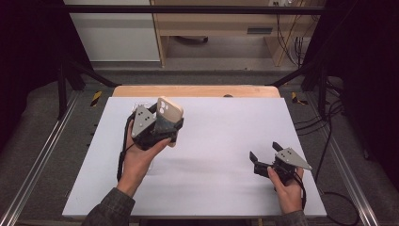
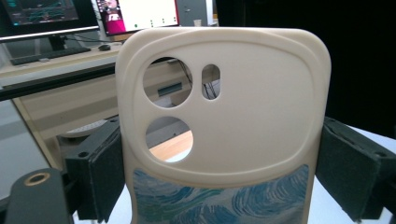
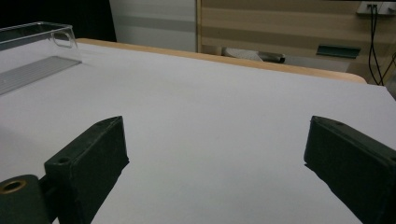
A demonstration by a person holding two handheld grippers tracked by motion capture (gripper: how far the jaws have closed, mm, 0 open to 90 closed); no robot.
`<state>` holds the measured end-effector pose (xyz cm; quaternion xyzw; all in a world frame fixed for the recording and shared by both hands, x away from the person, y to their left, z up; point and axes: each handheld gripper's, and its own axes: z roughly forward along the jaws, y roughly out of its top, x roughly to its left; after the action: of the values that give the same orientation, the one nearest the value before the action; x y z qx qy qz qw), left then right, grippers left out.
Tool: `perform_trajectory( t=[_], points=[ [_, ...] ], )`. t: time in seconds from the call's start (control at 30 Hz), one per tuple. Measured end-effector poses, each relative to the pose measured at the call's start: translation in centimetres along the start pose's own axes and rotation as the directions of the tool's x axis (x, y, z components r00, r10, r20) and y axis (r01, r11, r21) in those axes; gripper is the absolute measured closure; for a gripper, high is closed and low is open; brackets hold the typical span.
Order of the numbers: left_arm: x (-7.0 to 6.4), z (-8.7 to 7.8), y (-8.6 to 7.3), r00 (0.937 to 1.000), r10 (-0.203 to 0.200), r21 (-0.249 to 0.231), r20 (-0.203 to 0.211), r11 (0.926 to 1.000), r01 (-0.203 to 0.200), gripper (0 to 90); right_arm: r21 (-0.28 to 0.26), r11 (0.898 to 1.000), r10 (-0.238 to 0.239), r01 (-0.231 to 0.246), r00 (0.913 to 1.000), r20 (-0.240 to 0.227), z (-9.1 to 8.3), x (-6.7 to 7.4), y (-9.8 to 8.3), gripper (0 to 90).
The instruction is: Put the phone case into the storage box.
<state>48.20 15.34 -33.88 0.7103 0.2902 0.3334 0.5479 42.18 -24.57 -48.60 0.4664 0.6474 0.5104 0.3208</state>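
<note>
Two grippers are at work over the white tabletop [image 1: 211, 155], and we hold one in each hand. Our left gripper [image 1: 162, 128] is up near the far-left corner, lifted off the surface, and its jaws are clamped on the long sides of a cream phone case [image 1: 169, 113]. In the left gripper view the phone case [image 2: 243, 112] stands upright between the two black pads [image 2: 100, 175], touching both, its back towards the camera. We see two round camera holes and a small oval slot in its upper half, and a band of blue and green swirls across its lower part. Beyond the case in that view are monitors [image 2: 135, 14] on a desk.

Our right gripper [image 1: 264, 157] sits low near the near-right corner of the tabletop, well apart from the left one. Its jaws are spread wide with nothing between them; the right gripper view shows bare white surface between the two pads [image 3: 93, 158]. In that same view a clear plastic tray [image 3: 35, 51] lies at the far-left part of the tabletop. We cannot tell whether the right gripper touches the surface or hangs just above it.
</note>
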Motion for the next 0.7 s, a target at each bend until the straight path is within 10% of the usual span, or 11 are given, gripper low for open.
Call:
perform_trajectory(
  t=[0.37,0.7],
  points=[
    [3.6,0.4,0.2,0.9933,-0.006,-0.012,-0.116,0.9999,0.005,11.2,0.042,0.998,-0.041,0.042,0.9987,-0.029,0.1,1.8,-0.1,5.6],
    [6.9,0.9,-0.5,0.9650,-0.074,-0.004,-0.252,0.9972,0.075,11.2,0.043,0.997,-0.063,0.064,0.9978,-0.019,-0.2,2.2,-0.4,5.2]
  ],
)
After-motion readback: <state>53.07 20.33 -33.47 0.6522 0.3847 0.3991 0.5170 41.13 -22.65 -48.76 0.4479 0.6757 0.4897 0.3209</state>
